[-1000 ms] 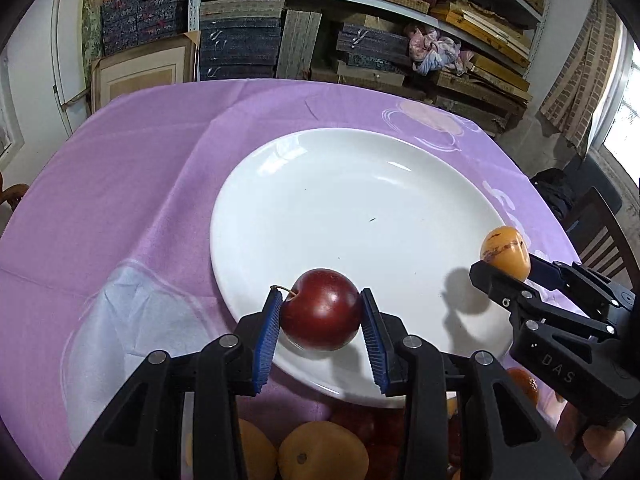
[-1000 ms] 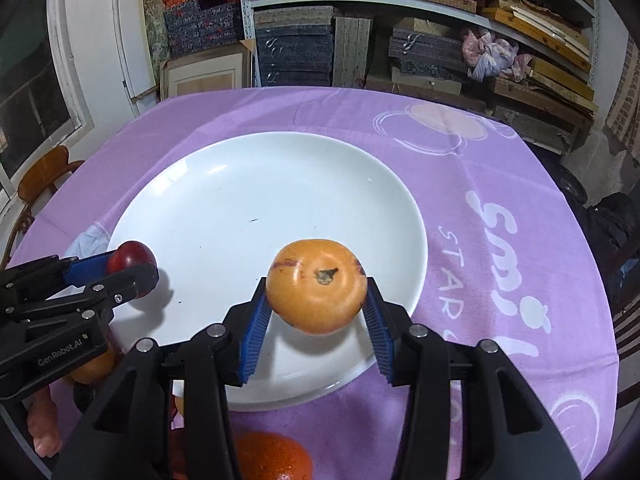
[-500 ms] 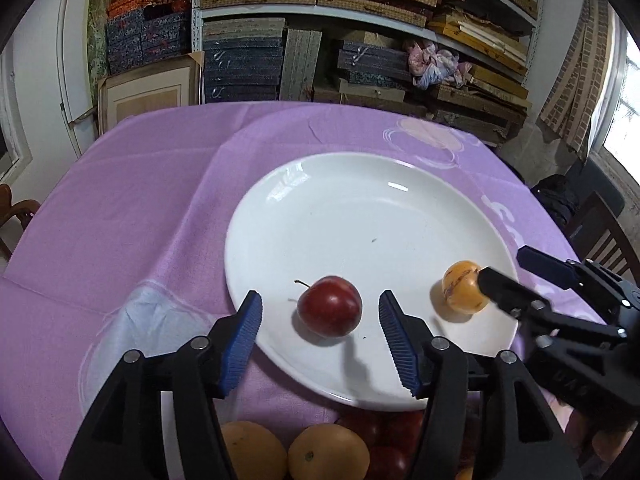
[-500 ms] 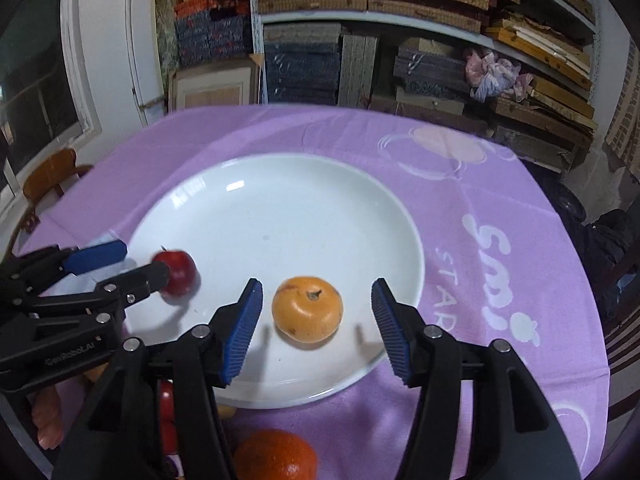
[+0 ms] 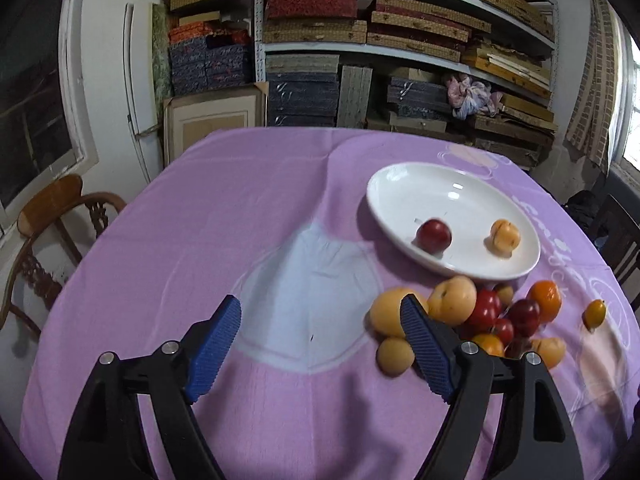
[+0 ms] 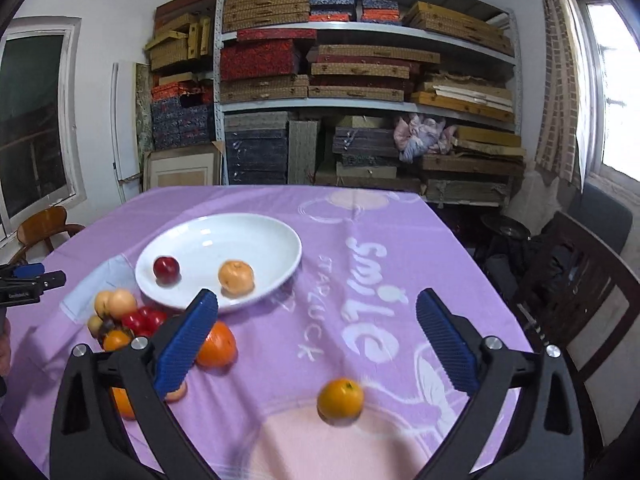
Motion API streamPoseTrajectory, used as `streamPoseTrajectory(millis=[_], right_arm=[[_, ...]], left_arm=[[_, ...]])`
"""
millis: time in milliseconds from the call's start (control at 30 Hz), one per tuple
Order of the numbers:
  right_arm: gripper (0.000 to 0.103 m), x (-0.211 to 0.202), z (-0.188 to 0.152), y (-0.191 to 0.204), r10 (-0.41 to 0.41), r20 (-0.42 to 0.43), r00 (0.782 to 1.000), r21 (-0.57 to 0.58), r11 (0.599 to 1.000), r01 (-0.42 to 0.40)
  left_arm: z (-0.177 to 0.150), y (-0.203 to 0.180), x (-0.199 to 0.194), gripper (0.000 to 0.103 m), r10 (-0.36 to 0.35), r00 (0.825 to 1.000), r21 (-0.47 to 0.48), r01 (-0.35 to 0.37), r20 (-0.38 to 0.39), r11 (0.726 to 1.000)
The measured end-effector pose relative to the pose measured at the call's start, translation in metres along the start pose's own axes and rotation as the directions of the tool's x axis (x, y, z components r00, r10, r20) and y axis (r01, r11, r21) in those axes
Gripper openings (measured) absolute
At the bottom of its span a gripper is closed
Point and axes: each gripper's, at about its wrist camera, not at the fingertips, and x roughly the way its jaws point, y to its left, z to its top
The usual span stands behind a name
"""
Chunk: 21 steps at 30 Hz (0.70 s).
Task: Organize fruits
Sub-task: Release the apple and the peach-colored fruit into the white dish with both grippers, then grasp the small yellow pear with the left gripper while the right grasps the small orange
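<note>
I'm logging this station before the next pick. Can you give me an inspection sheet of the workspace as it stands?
Surface: purple tablecloth with white print, covering the table.
Job's things: white plate holding a red fruit and an orange-yellow fruit, apart from each other; a pile of mixed fruit beside the plate; one small orange fruit lying alone.
Clutter: nothing seen.
Grippers: left gripper and right gripper both opening, nothing between the jaws.
Cables: nothing seen.
Surroundings: shelves of stacked boxes, wooden chair, windows.

The left gripper [image 6: 32, 280] is cut off at the frame edge; piled fruit [image 5: 480, 320] overlaps.
</note>
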Motion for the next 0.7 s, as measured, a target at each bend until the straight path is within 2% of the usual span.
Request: streamPoseTrajectory(millis=[100, 300, 400, 500, 700], right_arm=[[0.098, 0.007, -0.022, -0.008, -0.018, -0.067, 0.998, 0.011, 1.0, 0.018], [0.098, 0.012, -0.027, -0.018, -0.032, -0.059, 0.998, 0.025, 0.999, 0.033], [0.098, 0.014, -0.026, -0.019, -0.032, -0.068, 0.997, 0.025, 0.999, 0.034], [0.098, 0.016, -0.024, -0.016, -0.03, -0.074, 0.997, 0.023, 0.999, 0.032], [0.098, 0.018, -0.024, -0.012, -0.025, -0.082, 0.996, 0.012, 1.0, 0.026]], left_arm=[[-0.019, 0.004, 0.009, 0.083, -0.043, 0.999, -0.033, 0.042, -0.027, 0.999], [-0.028, -0.033, 0.004, 0.083, -0.019, 1.0, 0.128, 0.017, 0.019, 0.992], [-0.032, -0.04, 0.009, 0.083, -0.02, 1.0, 0.157, 0.019, 0.004, 0.987], [-0.032, -0.036, 0.017, 0.083, -0.003, 1.0, 0.147, 0.005, -0.014, 0.989], [-0.028, -0.019, 0.037, 0.083, -0.003, 0.995, 0.074, 0.011, -0.101, 0.997]])
